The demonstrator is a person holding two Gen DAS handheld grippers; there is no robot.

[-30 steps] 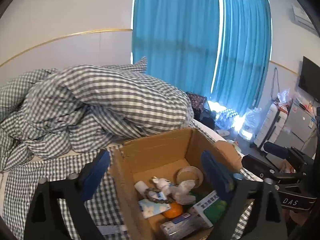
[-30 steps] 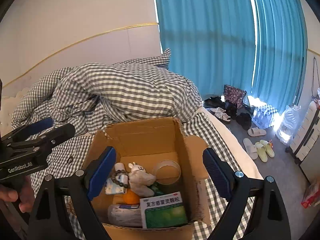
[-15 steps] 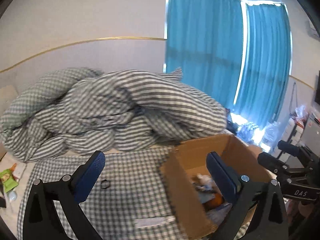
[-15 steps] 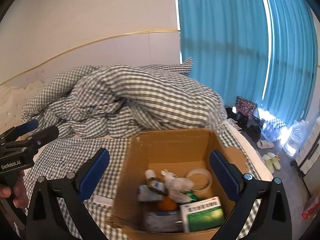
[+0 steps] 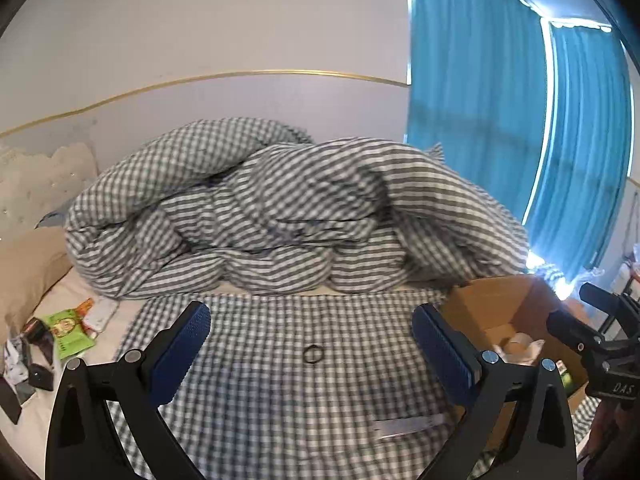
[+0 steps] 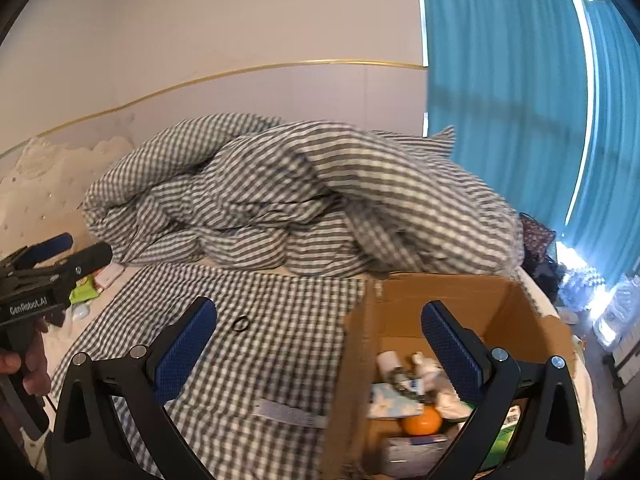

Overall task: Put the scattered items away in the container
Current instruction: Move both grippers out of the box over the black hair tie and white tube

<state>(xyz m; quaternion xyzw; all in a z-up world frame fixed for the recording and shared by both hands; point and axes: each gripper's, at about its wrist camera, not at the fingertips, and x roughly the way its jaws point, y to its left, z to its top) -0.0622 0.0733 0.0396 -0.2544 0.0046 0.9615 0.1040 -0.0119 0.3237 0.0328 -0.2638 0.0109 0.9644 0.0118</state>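
We hold both claws wide and empty: left claw [image 5: 312,344], right claw [image 6: 320,338]. Next pickup looks like the black hair tie [image 5: 313,353] on the checked bedsheet [image 5: 280,400], left of the cardboard box [image 6: 448,300]; lower, then pinch.

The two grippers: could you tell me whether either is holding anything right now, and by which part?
Nothing is held. The left gripper and right gripper are both open and empty above the checked sheet.
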